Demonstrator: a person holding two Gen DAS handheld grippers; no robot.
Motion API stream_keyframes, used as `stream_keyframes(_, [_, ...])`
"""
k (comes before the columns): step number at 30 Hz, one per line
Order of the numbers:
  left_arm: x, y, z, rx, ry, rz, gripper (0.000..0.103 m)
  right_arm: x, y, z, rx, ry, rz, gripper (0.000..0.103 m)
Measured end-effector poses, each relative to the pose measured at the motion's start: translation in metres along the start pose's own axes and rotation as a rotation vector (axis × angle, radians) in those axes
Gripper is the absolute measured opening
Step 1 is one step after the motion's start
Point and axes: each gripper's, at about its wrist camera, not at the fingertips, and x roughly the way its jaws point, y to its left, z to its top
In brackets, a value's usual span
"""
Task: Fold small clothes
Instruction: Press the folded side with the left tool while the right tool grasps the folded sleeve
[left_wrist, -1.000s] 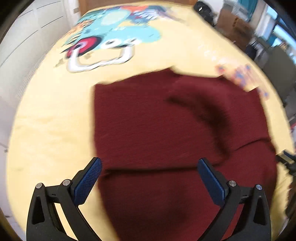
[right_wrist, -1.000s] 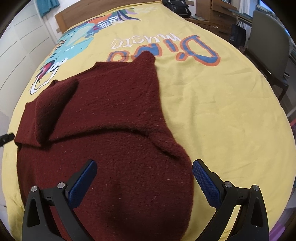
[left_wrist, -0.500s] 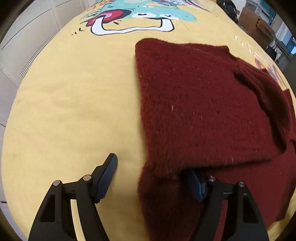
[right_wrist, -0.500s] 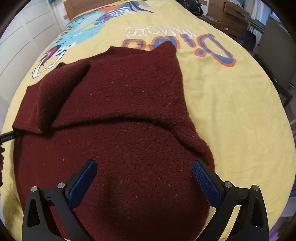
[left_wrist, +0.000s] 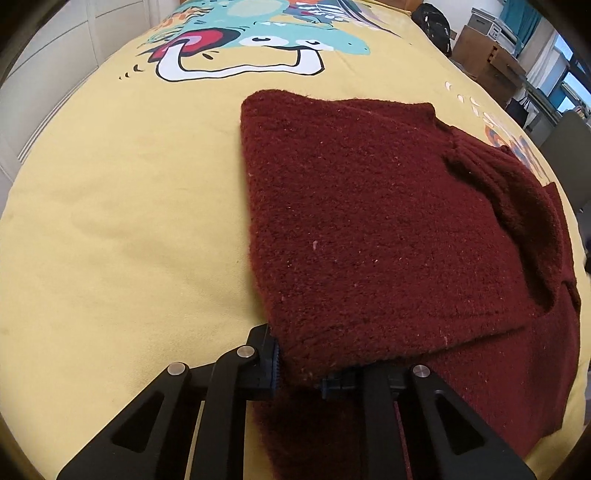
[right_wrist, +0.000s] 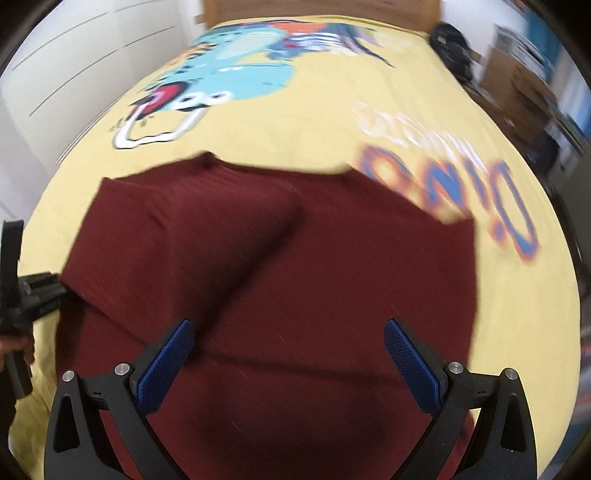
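Observation:
A dark red knitted sweater (left_wrist: 369, 229) lies partly folded on the yellow bedspread (left_wrist: 129, 221). My left gripper (left_wrist: 299, 373) is shut on the near left edge of the sweater, its pads mostly buried in the knit. In the right wrist view the sweater (right_wrist: 295, 277) fills the middle, blurred by motion. My right gripper (right_wrist: 288, 365) is open and hovers above the sweater's near part, holding nothing. The left gripper (right_wrist: 22, 291) shows at that view's left edge, at the sweater's side.
The bedspread carries a dinosaur print (left_wrist: 258, 48) and orange-blue lettering (right_wrist: 480, 199). White cupboard doors (right_wrist: 55, 74) stand on the left. A black bag (left_wrist: 436, 29), cardboard boxes (left_wrist: 491, 55) and a chair (left_wrist: 569, 147) stand past the right side of the bed.
My left gripper dropped to the sweater's left edge and closed on it. My right gripper stayed open and swung leftward over the sweater, blurring its view.

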Motion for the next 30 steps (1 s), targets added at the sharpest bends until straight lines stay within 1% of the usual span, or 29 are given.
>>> stream_keyframes(3, [0.002,-0.001,0.001,-0.009,0.017,-0.005,0.013,0.015,0.033,0.031,-0.081,0.01,0.011,0.102])
stream_keyframes(4, [0.004,0.009,0.007,-0.008,0.02,-0.002,0.013,0.021,0.046,0.042,-0.113,0.016,0.01,0.102])
stream_keyframes(7, [0.004,0.007,0.009,0.003,0.023,0.01,0.013,0.042,0.071,0.062,-0.155,0.028,-0.001,0.102])
stream_keyframes(8, [0.004,0.008,0.012,0.001,0.024,0.007,0.013,0.051,0.077,0.068,-0.16,0.045,-0.006,0.102])
stream_keyframes(9, [0.005,0.006,0.012,-0.003,0.026,0.002,0.013,0.06,0.081,0.071,-0.164,0.064,-0.013,0.101])
stream_keyframes(10, [0.004,0.005,0.011,-0.012,0.029,-0.005,0.013,0.067,0.085,0.071,-0.171,0.082,-0.01,0.098])
stream_keyframes(12, [0.005,0.011,0.012,-0.022,0.034,-0.01,0.013,0.079,0.093,0.072,-0.187,0.116,0.001,0.085])
stream_keyframes(13, [0.005,0.01,0.012,-0.018,0.036,-0.008,0.013,0.083,0.093,0.071,-0.191,0.132,-0.004,0.053])
stream_keyframes(14, [0.005,0.008,0.012,-0.013,0.036,-0.004,0.013,0.087,0.092,0.068,-0.199,0.154,-0.031,0.023])
stream_keyframes(15, [0.004,0.005,0.01,-0.005,0.036,0.0,0.013,0.088,0.09,0.067,-0.198,0.156,-0.048,0.023])
stream_keyframes(16, [0.004,0.003,0.011,0.004,0.038,0.004,0.013,0.086,0.085,0.066,-0.182,0.15,-0.039,0.021])
stream_keyframes(17, [0.004,0.002,0.011,0.01,0.04,0.007,0.013,0.083,0.077,0.065,-0.153,0.144,-0.015,0.019])
stream_keyframes(19, [0.005,0.002,0.012,0.011,0.046,0.007,0.013,0.074,0.062,0.065,-0.092,0.122,0.02,0.018])
stream_keyframes(23, [0.007,0.001,0.016,0.016,0.053,0.012,0.013,0.045,0.023,0.057,0.01,0.069,0.055,0.017])
stream_keyframes(26, [0.008,-0.004,0.018,0.027,0.058,0.025,0.013,0.027,-0.01,0.044,0.101,0.048,0.096,0.017])
stream_keyframes(30, [0.011,-0.011,0.021,0.051,0.067,0.045,0.013,0.014,-0.037,0.02,0.158,0.044,0.093,0.017])
